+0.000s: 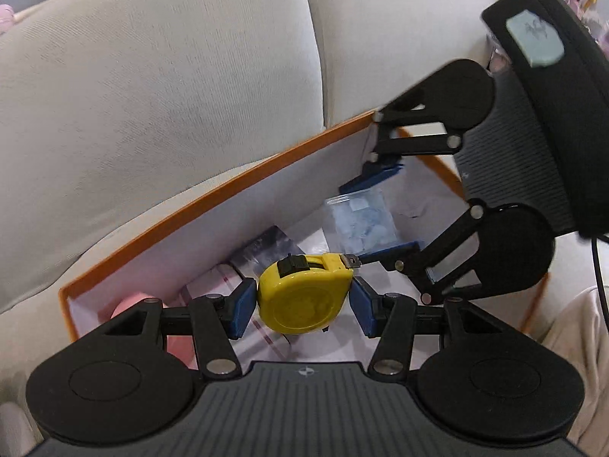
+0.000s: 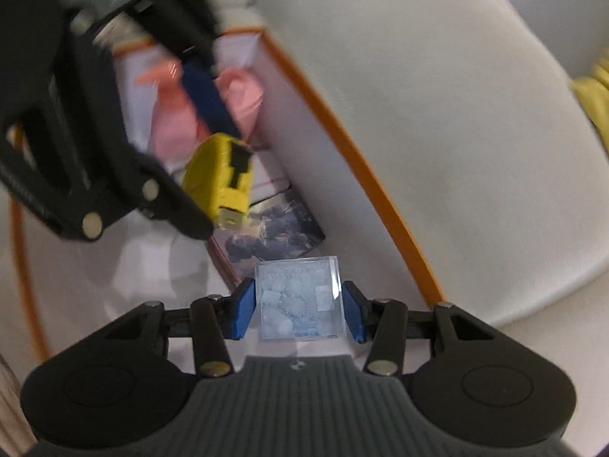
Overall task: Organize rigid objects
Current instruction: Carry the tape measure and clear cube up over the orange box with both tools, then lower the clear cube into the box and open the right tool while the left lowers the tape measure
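Over the orange-rimmed box [image 1: 213,198] on the couch, my left tool [image 1: 302,306] gripped the yellow tape measure [image 1: 304,297], my right tool [image 2: 297,310] the clear cube [image 2: 300,297], so lowering both in seemed next.

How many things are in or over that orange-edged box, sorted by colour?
Yellow: 1, the tape measure held in the left gripper.
Clear: 1, the plastic cube held in the right gripper.
Pink: 1, the soft bundle.
Printed: 1, the picture card.
Striped white: 1, the packet.
Total: 5, all over the box.
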